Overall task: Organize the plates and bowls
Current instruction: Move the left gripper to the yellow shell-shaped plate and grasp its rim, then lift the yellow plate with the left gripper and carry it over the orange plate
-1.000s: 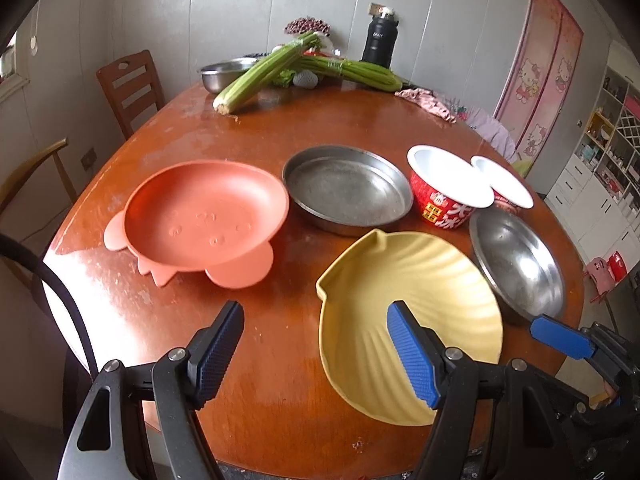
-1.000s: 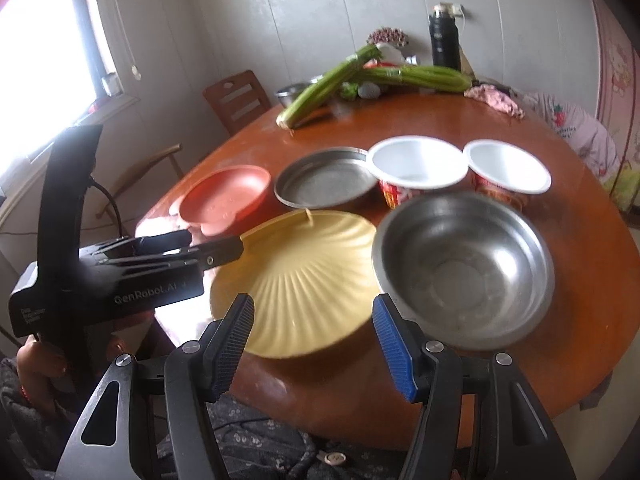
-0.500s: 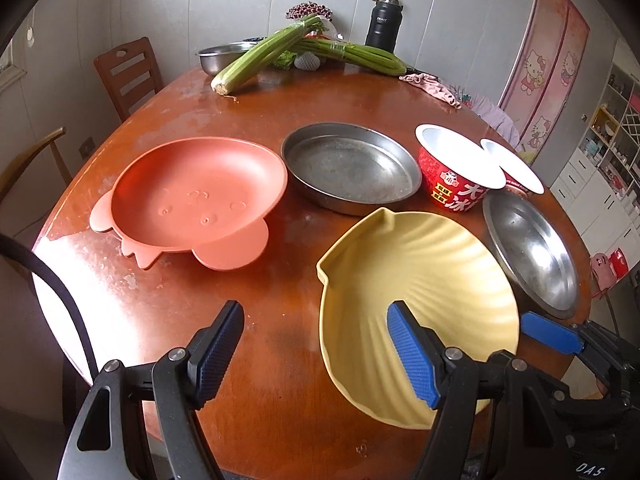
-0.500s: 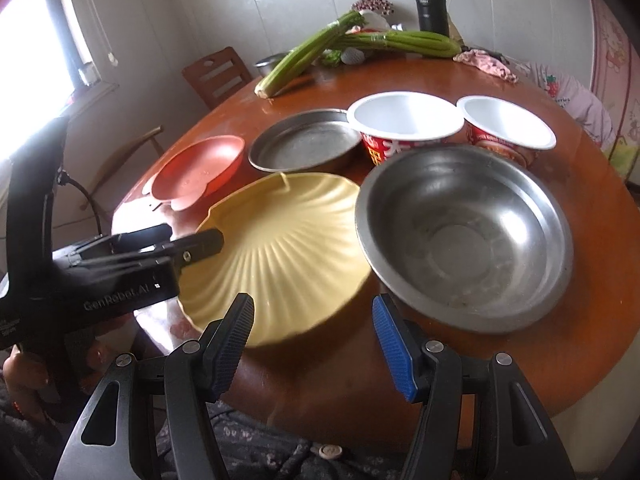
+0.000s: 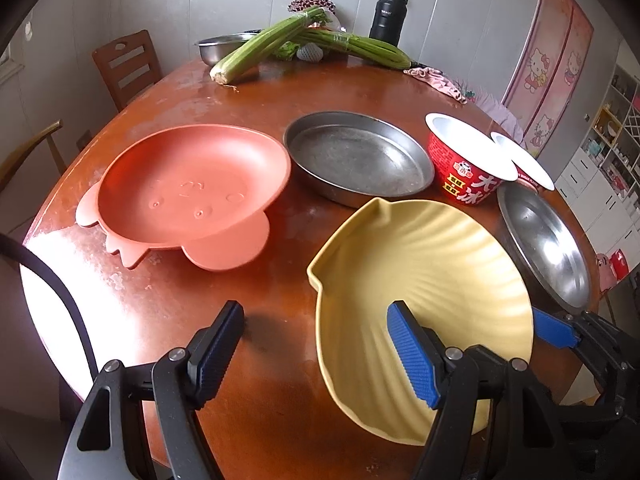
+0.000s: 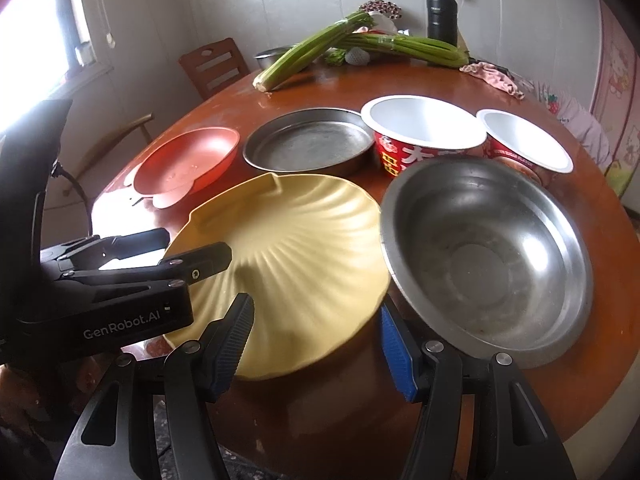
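A yellow shell-shaped plate [image 5: 432, 264] [image 6: 296, 248] lies at the table's near edge. My left gripper [image 5: 316, 356] is open, its right finger over the plate's near rim and its left finger over bare table. My right gripper [image 6: 316, 342] is open, straddling the gap between the yellow plate and a steel bowl [image 6: 488, 256] [image 5: 548, 244]. An orange crab-shaped plate [image 5: 188, 192] [image 6: 188, 160], a flat steel pan [image 5: 356, 156] [image 6: 308, 144] and two red noodle cups [image 6: 424, 132] [image 6: 524, 144] sit farther back.
The round wooden table [image 5: 260, 92] carries celery bunches [image 5: 272, 42], a small steel bowl [image 5: 220, 48], a black flask [image 5: 386, 12] and a pink cloth [image 5: 436, 80] at its far side. Wooden chairs [image 5: 128, 64] stand at the left.
Both grippers have moved forward toward the table; the yellow plate and the steel bowl now sit closer to the fingers. Both stay open. No dish has moved.
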### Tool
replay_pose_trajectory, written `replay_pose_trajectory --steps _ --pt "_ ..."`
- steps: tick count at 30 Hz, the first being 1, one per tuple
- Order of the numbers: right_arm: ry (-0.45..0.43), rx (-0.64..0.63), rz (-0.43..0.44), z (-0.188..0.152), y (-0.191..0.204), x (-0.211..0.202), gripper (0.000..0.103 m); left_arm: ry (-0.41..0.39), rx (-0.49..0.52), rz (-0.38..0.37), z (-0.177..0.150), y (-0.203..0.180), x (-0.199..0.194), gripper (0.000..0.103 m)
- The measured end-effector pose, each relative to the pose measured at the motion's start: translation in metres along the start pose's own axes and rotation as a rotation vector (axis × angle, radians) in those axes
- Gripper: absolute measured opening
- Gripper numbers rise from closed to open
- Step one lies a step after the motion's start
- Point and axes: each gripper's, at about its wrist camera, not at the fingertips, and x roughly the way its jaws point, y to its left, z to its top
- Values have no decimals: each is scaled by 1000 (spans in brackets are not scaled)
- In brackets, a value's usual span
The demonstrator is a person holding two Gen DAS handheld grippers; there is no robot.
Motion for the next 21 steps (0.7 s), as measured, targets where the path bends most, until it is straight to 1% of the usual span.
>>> replay_pose_trajectory --steps 5,9,14,19,21 --pt "6 -36 8 3 11 8 64 -13 -21 -26 1 10 -2 73" --pt "17 -58 25 5 19 16 64 -19 -32 -44 2 18 -3 69" --pt "20 -81 31 8 26 23 64 -22 -46 -33 10 28 -1 69" --pt "18 -104 32 13 31 29 64 -12 -38 -65 20 29 7 68" --pt "18 -109 35 14 31 31 64 -12 -32 -83 20 27 8 65"
